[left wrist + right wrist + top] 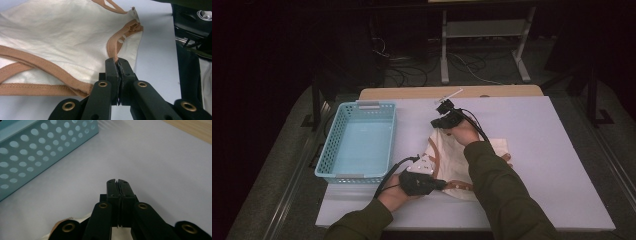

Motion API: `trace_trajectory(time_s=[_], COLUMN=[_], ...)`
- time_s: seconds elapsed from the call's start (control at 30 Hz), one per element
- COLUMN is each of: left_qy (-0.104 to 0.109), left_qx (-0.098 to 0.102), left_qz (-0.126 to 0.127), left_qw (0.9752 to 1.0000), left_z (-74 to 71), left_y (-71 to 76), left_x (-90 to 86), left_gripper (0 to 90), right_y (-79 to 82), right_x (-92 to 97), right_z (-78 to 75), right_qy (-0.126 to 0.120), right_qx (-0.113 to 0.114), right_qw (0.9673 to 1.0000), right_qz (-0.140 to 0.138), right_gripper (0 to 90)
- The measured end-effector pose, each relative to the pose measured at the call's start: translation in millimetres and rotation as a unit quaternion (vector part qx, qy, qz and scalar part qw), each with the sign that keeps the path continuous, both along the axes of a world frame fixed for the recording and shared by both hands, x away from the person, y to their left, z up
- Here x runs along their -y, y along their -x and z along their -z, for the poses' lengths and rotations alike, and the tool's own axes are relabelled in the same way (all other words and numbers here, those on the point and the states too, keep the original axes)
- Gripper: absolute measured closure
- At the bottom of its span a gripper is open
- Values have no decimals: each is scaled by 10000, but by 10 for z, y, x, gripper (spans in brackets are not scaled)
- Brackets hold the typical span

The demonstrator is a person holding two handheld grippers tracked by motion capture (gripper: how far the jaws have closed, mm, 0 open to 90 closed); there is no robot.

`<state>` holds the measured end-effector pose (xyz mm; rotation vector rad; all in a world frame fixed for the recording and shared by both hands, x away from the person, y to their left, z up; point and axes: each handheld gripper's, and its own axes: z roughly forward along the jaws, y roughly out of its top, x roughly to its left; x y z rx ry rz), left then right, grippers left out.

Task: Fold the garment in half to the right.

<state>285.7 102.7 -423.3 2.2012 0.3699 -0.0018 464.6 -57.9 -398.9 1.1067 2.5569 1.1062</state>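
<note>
Cream garment (62, 37): left fingers (111, 72) clamp its strap; right fingers (112, 188) together, apparently empty.

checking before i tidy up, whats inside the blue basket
The blue basket looks empty: its pale floor shows bare in the high view. The strip just behind its near wall is hidden.

Setting: a lab or test room, dimly lit. A white-topped table (532, 150) stands on grey floor (272, 165), its wooden edge (452, 92) showing at the far side. Loose cables (412, 70) lie tangled on the floor behind it, beside a light metal stand (484, 30) with a shelf. A perforated blue plastic basket (357, 140) sits on the table's left. Surroundings are dark.
</note>
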Motion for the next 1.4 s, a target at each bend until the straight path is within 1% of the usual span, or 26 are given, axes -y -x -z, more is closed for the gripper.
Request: trace_trajectory(time_s=[0.1,0.2,0.57,0.8,0.93,0.97,1.07,1.1,1.23,1.27,1.4], left_qy=[2,0,-44,-28,2,-1,-15,-18,-41,3,-6], left_qx=[19,30,52,51,-2,9,-8,-29,-54,-65,-75], left_qz=[51,43,115,133,145,173,185,198,240,219,247], left_qw=[10000,10000,9999,9999,9999,9998,9998,9998,9997,9997,9997], left_z=[-15,-14,-13,-8,-5,-3,1,8,12,10,-2], left_y=[0,0,-17,-25,-33,-36,-35,-35,-40,-37,-42], left_x=[9,27,95,130,170,183,205,219,239,254,274], left_gripper=[875,875,875,875,874,874,875,875,875,875,875], right_y=[13,24,62,87,92,101,112,132,147,162,175], right_x=[38,92,327,467,533,573,609,662,712,775,856], right_z=[-4,-3,-16,-5,9,12,17,31,47,62,84], right_qy=[-26,-50,-123,-178,-234,-294,-321,-372,-392,-412,-424], right_qx=[9,26,65,90,84,89,103,109,118,112,96], right_qw=[10000,10000,9996,9994,9991,9989,9989,9986,9985,9983,9980], right_qz=[52,82,263,298,332,342,335,357,366,405,457], right_gripper=[875,875,875,875,875,875,875,875,875,875,875])
